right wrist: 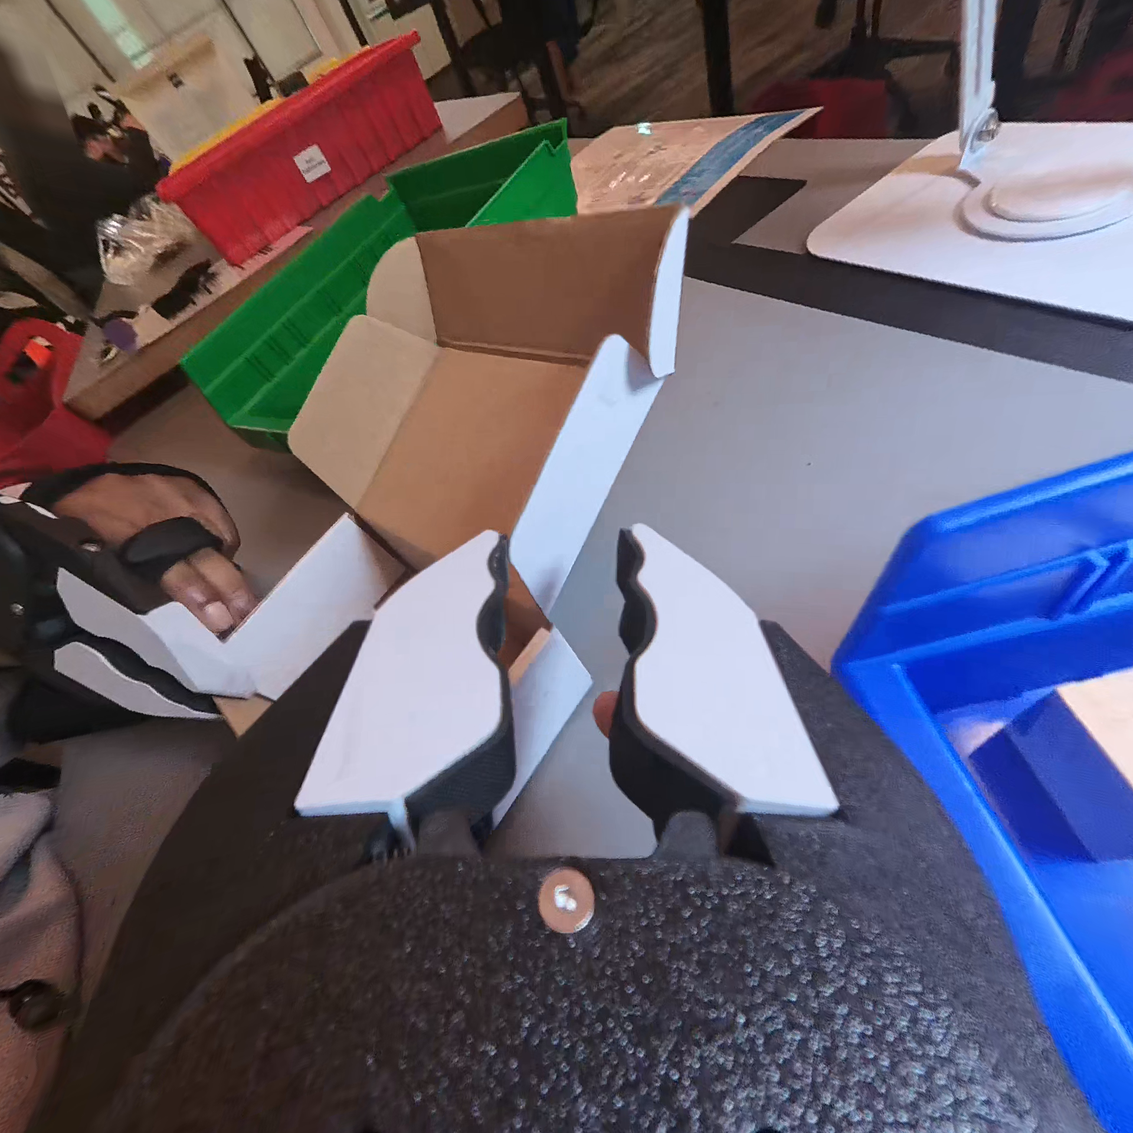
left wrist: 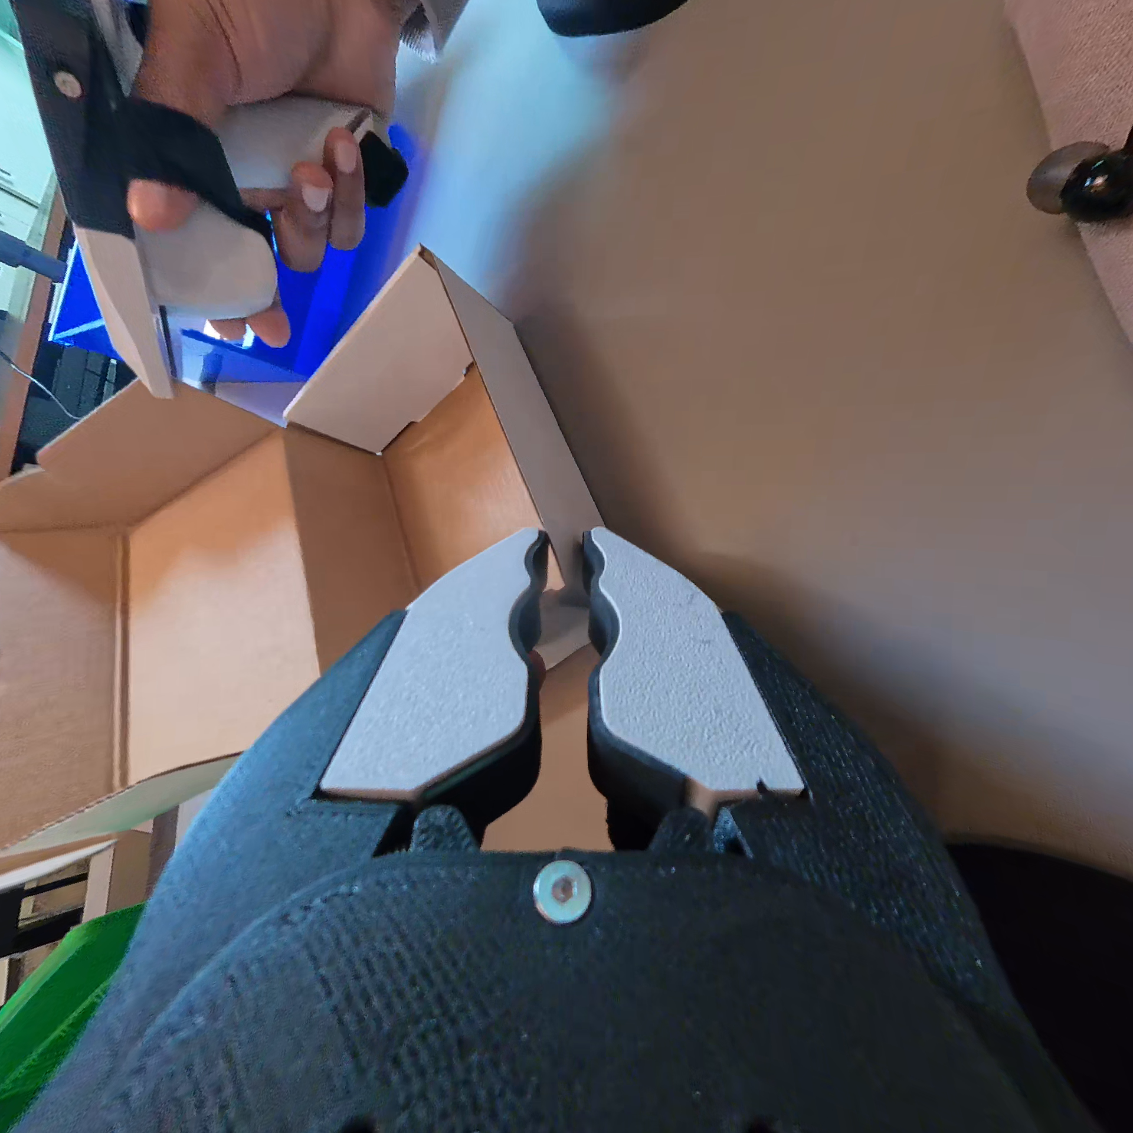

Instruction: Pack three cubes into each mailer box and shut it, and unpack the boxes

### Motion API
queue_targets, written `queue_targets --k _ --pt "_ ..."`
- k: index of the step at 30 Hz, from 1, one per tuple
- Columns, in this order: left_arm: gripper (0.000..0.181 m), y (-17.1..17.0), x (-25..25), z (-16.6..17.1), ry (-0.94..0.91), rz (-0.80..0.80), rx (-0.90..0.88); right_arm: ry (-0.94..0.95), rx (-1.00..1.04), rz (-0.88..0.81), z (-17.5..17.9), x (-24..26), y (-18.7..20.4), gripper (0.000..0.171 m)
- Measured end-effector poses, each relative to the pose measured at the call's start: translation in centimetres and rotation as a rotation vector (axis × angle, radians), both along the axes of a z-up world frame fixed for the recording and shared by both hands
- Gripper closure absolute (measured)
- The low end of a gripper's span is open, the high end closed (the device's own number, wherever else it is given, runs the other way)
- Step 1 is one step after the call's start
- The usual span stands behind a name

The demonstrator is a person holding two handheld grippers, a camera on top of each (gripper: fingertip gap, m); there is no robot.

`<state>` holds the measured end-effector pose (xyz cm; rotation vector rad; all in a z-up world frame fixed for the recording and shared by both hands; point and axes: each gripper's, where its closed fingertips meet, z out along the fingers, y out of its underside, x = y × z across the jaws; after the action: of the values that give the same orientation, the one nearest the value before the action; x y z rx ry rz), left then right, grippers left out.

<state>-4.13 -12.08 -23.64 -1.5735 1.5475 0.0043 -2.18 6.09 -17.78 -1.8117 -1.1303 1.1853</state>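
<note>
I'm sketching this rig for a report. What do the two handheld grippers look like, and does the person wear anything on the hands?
Both match: the left gripper and right gripper have a rough black printed body, a silver screw in the middle, and two pale grey-white fingers with wavy black inner pads. A black strap wraps the person's hand on the handle. No cables show.

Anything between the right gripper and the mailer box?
Nothing visible. The right gripper is already at the mailer box, its jaws parted around the white side flap. The left gripper grips another edge of the box.
</note>
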Motion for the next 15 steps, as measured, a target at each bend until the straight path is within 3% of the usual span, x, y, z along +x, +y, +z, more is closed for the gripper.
queue_targets --k 2,9,12,15 --pt "0.170 0.0 -0.1 0.1 -0.004 0.006 0.002 -0.013 0.090 -0.013 0.0 -0.2 0.0 0.163" --pt "0.166 -0.1 -0.3 0.5 -0.079 0.006 -0.039 -0.026 0.441 0.011 0.7 0.6 -2.2 0.166" --pt "0.151 -1.3 0.3 2.2 -0.283 -0.028 -0.187 -0.020 0.625 0.037 1.0 1.5 -3.4 0.166" --pt "0.148 -1.9 -0.5 6.7 -0.625 -0.061 -0.348 -0.014 0.783 0.044 1.1 2.7 -4.4 0.166"
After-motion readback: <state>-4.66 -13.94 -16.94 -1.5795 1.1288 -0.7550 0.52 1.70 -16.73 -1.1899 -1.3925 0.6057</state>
